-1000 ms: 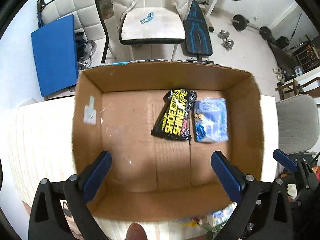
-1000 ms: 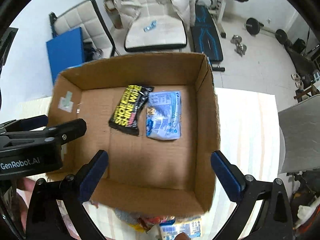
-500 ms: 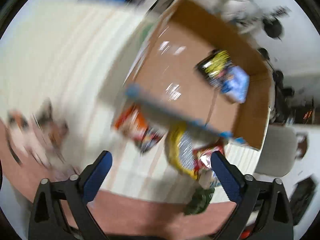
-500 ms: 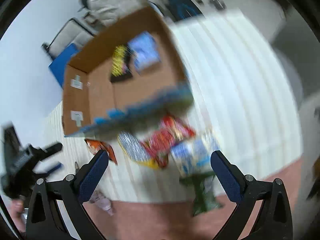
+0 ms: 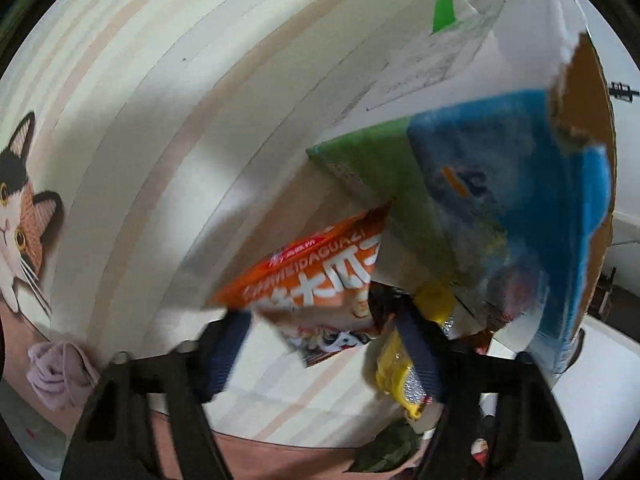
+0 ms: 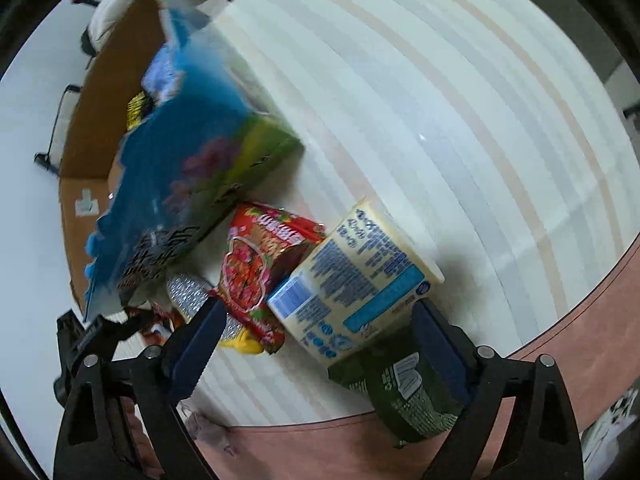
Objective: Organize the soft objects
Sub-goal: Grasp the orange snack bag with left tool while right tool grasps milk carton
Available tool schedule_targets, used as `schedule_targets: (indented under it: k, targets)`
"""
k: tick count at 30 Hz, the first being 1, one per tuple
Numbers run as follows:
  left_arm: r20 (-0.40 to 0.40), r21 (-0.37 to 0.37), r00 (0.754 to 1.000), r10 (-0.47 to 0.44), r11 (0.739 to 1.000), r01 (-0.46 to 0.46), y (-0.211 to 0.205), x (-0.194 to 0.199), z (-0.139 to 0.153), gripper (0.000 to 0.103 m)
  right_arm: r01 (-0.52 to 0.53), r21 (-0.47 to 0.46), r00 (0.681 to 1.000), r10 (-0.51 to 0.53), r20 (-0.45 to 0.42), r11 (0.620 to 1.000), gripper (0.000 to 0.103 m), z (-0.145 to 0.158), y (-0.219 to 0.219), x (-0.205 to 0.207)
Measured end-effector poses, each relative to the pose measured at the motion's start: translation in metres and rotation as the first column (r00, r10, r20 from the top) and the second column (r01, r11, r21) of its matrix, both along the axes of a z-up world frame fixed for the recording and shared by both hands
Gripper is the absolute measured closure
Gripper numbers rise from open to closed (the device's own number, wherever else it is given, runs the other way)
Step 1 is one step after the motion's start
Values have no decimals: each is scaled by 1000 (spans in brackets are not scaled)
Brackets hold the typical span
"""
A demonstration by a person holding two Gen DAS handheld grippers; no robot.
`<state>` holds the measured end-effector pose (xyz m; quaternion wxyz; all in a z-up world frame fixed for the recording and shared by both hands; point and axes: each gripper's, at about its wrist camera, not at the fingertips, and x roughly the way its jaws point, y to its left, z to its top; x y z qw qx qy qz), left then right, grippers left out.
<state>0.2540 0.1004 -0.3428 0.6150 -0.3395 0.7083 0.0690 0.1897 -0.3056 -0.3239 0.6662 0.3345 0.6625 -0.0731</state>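
Scene: a striped tabletop (image 6: 460, 112), with a cardboard box (image 6: 92, 120) standing at its far side and a heap of soft packets against the box's printed outer wall.
In the box: a black-and-yellow packet (image 6: 136, 110) and a pale blue one (image 6: 164, 70) lie on its floor.
Still out: an orange snack bag (image 5: 320, 264), a yellow foil pouch (image 5: 400, 372), a red packet (image 6: 256, 264), a cream-and-blue packet (image 6: 360, 284) and a dark green bag (image 6: 404, 392), all touching or overlapping beside the box.
Left gripper (image 5: 324, 344): spread wide, empty, hovering at the orange snack bag.
Right gripper (image 6: 320, 340): spread wide, empty, its fingers flanking the cream-and-blue packet.
Progress: by the look of it under halfway, two packed, at least five to go.
Aside: a pinkish cloth (image 5: 60, 372) lies near the table edge.
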Motion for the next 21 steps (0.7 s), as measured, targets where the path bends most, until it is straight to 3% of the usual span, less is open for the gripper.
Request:
schedule_targets:
  k: [3, 4, 6, 9, 11, 13, 16, 21]
  targets:
    - [-11, 103, 993, -118, 988, 118, -15, -8, 4, 47, 14, -2, 999, -14, -38, 1000, 8, -12, -2, 1]
    - [-24, 171, 982, -186, 967, 188, -23, -14, 6, 47, 12, -14, 999, -13, -51, 1000, 8, -14, -2, 2]
    - [-59, 285, 947, -315, 904, 319, -40, -27, 9, 47, 16, -27, 998, -18, -65, 1000, 8, -16, 1, 6]
    - [-115, 388, 886, -450, 801, 457, -62, -51, 7, 47, -29, -84, 994, 20, -108, 996, 8, -16, 7, 14]
    - [-135, 421, 855, -502, 752, 508, -73, -69, 4, 47, -46, -121, 990, 29, -138, 992, 8, -18, 6, 12]
    - [-140, 441, 836, -531, 722, 533, -79, -78, 2, 46, -51, -128, 983, 27, -182, 990, 8, -27, 2, 9]
    - [-146, 424, 845, -515, 739, 523, -81, -86, -3, 45, 22, -44, 981, -31, -193, 999, 8, -43, -4, 1]
    - [-148, 297, 879, -453, 828, 477, -63, -88, -19, 45, -9, -42, 982, 1, -189, 999, 8, -43, 5, 13]
